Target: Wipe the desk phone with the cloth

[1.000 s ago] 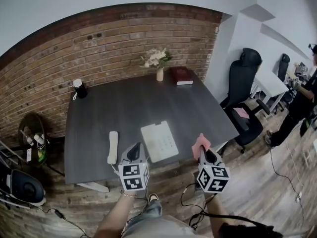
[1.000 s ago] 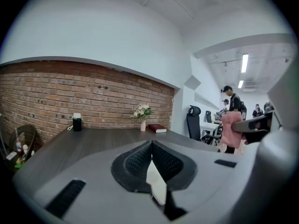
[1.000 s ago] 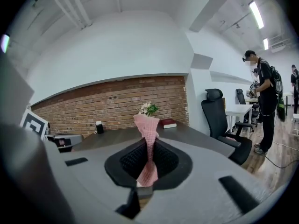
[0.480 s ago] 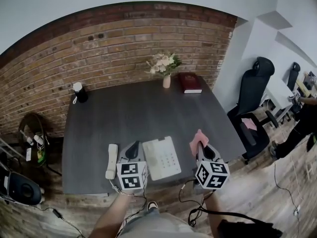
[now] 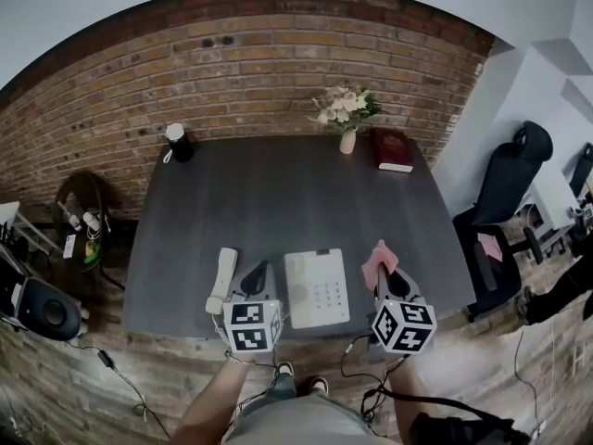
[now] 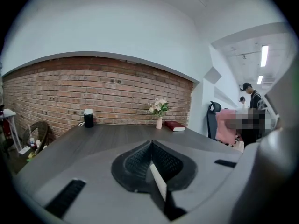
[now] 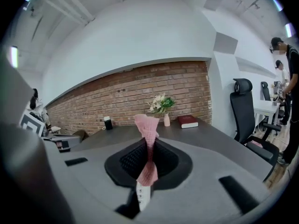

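R gripper (image 7: 148, 158): jaws clamped on pink cloth (image 7: 146, 123). Cloth stands up out of the jaw seam and flares at the top. L gripper (image 6: 152, 158): jaws pressed together, nothing between them.

Pos. of task items, head view:
- Desk phone base (image 5: 317, 287): white, lies flat on dark desk (image 5: 278, 188) at the near edge, keypad up. It sits between the two grippers; neither touches it.
- Handset (image 5: 221, 279): white, off the base, flat on desk just beyond L gripper's left side, approx. parallel to the base.
- Cloth: held above desk just right of the base, apart from it.

Both grippers are held at the near desk edge, marker cubes toward the person, jaws pointing to the far wall.

Far edge of desk, L to R:
- Black canister (image 5: 177, 143) w/ white top, far-left corner.
- Small vase w/ flowers (image 5: 346, 115), right of centre.
- Dark red book (image 5: 393, 149), just right of vase, flat.

Surroundings: brick wall (image 5: 259, 72) behind desk; black office chair (image 5: 508, 182) right of desk, beside a white wall. R gripper view shows a person (image 7: 288, 64) standing at far right beyond the chair.
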